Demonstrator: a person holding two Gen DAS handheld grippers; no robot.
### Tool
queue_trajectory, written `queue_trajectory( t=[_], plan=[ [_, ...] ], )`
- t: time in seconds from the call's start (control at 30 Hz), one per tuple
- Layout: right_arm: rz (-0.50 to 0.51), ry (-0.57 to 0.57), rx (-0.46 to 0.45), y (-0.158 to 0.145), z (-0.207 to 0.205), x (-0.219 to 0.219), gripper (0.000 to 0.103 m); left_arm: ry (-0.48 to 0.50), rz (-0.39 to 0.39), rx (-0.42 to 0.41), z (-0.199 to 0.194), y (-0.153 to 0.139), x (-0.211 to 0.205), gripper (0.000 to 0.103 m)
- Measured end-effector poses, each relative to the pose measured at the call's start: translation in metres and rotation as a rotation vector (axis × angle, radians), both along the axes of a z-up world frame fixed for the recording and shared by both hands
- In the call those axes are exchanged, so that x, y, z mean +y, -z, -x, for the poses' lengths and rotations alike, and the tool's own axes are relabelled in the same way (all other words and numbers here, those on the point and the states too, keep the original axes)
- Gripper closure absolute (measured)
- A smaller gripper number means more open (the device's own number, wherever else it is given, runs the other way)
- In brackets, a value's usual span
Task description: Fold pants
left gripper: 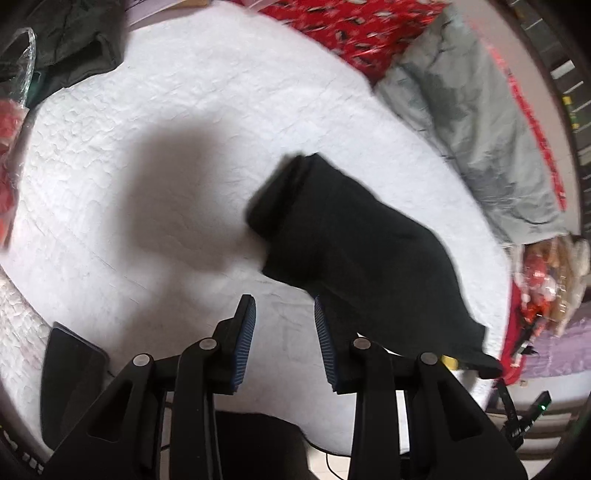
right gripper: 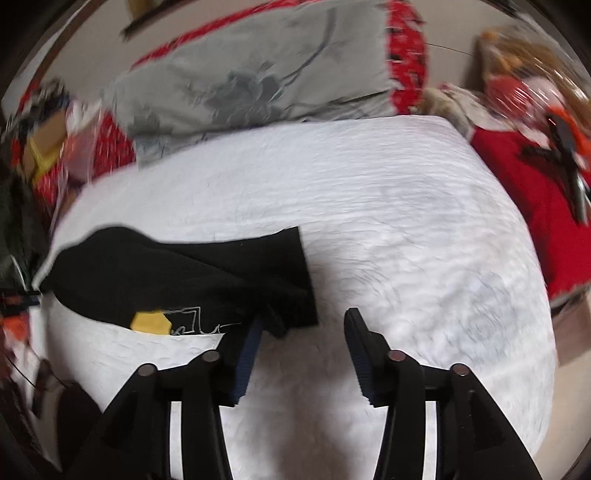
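Note:
The black pants (left gripper: 354, 240) lie folded into a short bundle on the white quilted bedcover (left gripper: 166, 110). In the left wrist view they sit just right of my left gripper (left gripper: 282, 299), which stands open over bare cover with nothing between its blue pads; the cloth passes behind its right finger (left gripper: 325, 332). The right wrist view has the pants (right gripper: 177, 269) at the left, showing a yellow patch (right gripper: 149, 322) and a white line print. My right gripper (right gripper: 304, 317) is open. A corner of the cloth lies over its left fingertip (right gripper: 255, 339); the pads do not press on it.
A grey flowered pillow (right gripper: 251, 74) and a red patterned blanket (left gripper: 354, 26) lie along the far side of the bed. A dark flat device (left gripper: 70, 373) rests at the near left edge, with dark green clothing (left gripper: 74, 40) at the far left. Bagged items (left gripper: 546, 284) sit at the right.

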State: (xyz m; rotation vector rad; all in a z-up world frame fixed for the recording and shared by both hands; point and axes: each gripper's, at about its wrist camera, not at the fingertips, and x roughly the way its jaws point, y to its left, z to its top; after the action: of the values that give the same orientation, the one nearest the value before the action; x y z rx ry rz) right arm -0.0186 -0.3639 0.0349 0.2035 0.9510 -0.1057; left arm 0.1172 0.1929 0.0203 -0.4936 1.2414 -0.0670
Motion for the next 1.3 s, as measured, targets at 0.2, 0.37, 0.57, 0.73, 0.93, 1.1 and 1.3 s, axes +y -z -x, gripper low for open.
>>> queue_trajectory(
  t=[0.2, 0.37, 0.57, 0.73, 0.93, 1.1, 1.3],
  plan=[
    [-0.321, 0.088, -0.014, -0.014, 0.005, -0.022, 0.043, 0.055, 0.028, 0.016, -0.009, 0.007, -0.035, 0.054],
    [-0.631, 0.139, 0.080, 0.017, -0.018, -0.010, 0.043, 0.044, 0.036, 0.101, -0.028, 0.035, -0.045, 0.054],
    [-0.903, 0.187, 0.221, 0.048, -0.021, 0.016, 0.043, 0.009, 0.080, 0.129, -0.034, 0.045, -0.035, 0.054],
    [-0.824, 0.203, 0.100, 0.014, 0.000, 0.014, 0.039, 0.011, 0.085, 0.125, -0.039, 0.049, -0.037, 0.054],
    [-0.925, 0.163, 0.134, 0.021, -0.014, 0.033, 0.034, 0.017, 0.086, 0.126, -0.043, 0.051, -0.048, 0.054],
    [-0.922, 0.338, 0.154, 0.057, -0.032, 0.025, 0.034, -0.003, 0.107, 0.133, -0.048, 0.052, -0.044, 0.054],
    [-0.872, 0.499, 0.131, 0.079, -0.044, 0.006, 0.083, -0.063, 0.113, 0.119, -0.066, 0.050, -0.039, 0.090]
  ],
)
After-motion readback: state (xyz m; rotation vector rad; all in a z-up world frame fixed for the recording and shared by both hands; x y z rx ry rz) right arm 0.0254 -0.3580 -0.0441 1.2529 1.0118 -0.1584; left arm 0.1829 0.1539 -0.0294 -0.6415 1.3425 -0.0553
